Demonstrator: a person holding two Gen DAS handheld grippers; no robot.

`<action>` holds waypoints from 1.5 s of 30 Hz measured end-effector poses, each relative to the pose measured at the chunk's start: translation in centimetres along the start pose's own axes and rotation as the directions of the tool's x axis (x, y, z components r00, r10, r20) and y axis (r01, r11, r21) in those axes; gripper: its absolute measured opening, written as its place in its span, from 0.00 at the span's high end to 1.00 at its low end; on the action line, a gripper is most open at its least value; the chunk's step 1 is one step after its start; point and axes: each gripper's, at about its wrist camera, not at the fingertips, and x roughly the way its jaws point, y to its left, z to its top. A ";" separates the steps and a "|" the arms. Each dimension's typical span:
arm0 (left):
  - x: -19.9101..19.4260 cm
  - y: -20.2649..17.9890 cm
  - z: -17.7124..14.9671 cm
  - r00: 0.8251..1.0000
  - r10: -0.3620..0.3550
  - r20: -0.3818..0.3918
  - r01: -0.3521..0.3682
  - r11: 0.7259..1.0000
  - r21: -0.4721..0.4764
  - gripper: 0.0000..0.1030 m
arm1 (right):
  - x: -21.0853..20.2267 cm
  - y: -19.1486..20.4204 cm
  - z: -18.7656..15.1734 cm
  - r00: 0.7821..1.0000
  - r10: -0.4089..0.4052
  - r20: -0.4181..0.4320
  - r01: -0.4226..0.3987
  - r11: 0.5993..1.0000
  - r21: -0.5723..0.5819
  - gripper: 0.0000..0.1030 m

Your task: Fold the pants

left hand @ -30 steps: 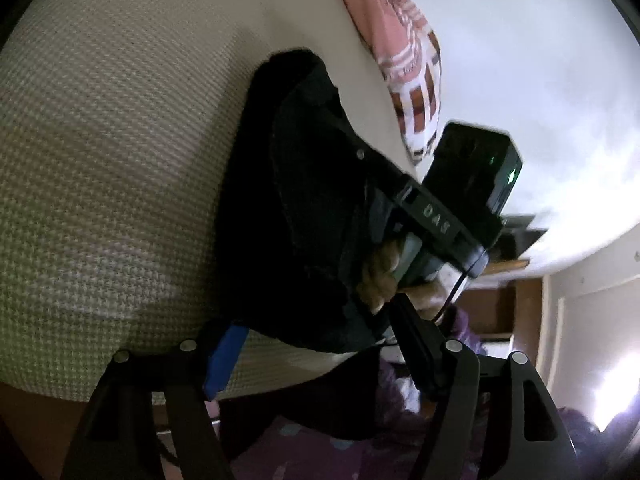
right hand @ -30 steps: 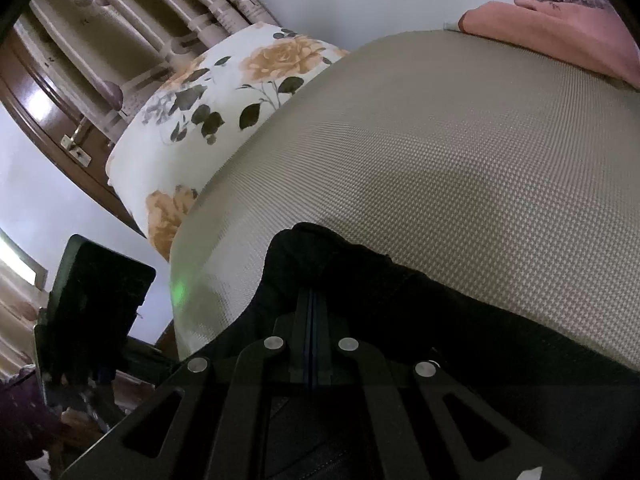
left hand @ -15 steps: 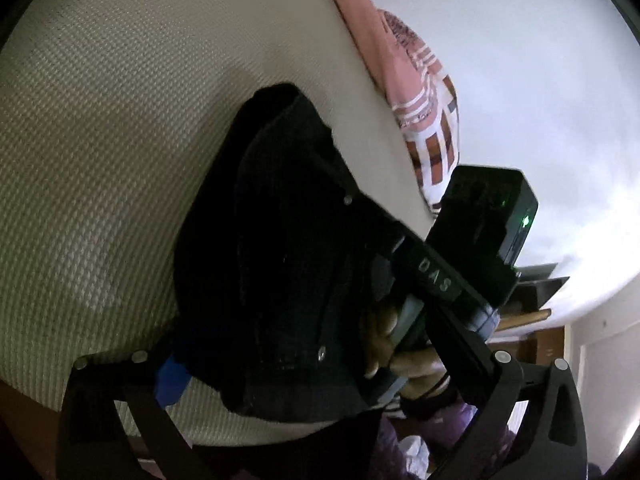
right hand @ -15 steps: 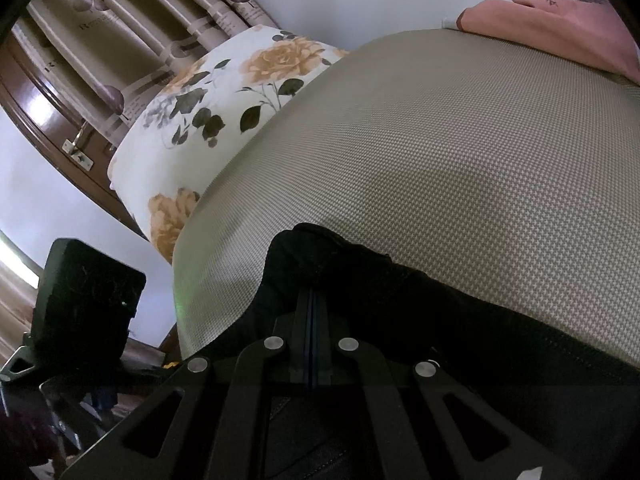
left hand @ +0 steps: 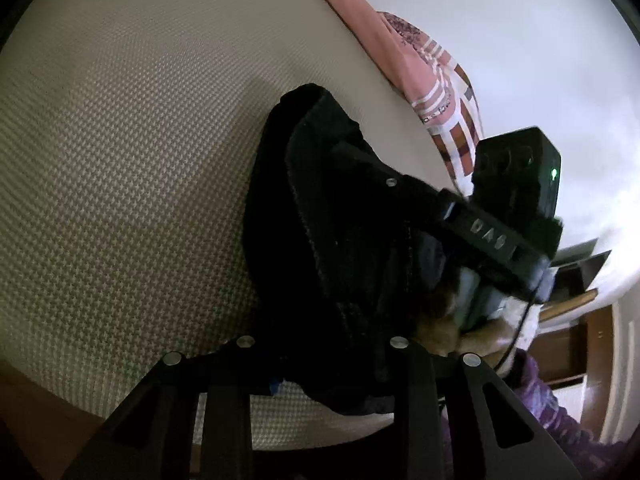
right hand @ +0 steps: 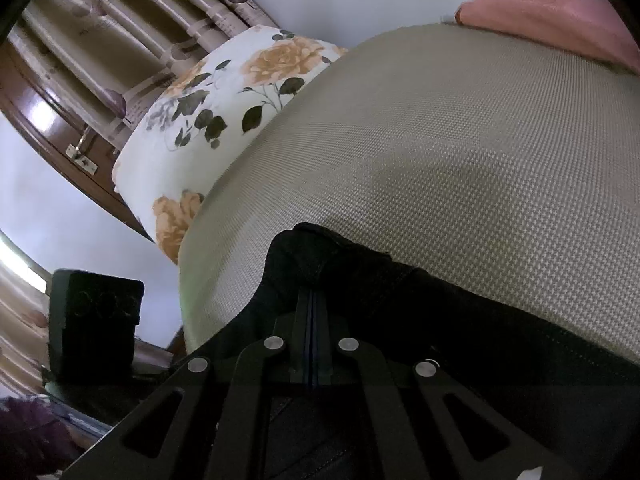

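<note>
The dark pants (left hand: 320, 248) lie bunched on a beige woven bed surface (left hand: 120, 160). My left gripper (left hand: 320, 364) is at the near edge of the pants; its fingers reach into the dark cloth, which hides the tips. My right gripper (right hand: 311, 312) has its fingers pressed together on a fold of the pants (right hand: 320, 256) and holds it just above the bed. The right gripper body also shows in the left wrist view (left hand: 492, 236), with a hand behind it.
A floral pillow (right hand: 224, 112) lies at the far left end of the bed, with curtains (right hand: 100, 40) behind it. A pink striped cloth (left hand: 432, 92) lies at the bed's far side. Wooden furniture (left hand: 568, 344) stands at the right.
The left gripper has closed in on the near edge of the pants and its fingers have come nearer together. The right gripper holds the same fold and has barely moved.
</note>
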 end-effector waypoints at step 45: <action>22.4 -37.5 -15.7 0.903 0.011 -0.429 0.276 0.750 0.601 0.51 | -34.8 -18.6 -32.7 0.777 -0.044 0.628 -0.442 0.672 0.594 0.49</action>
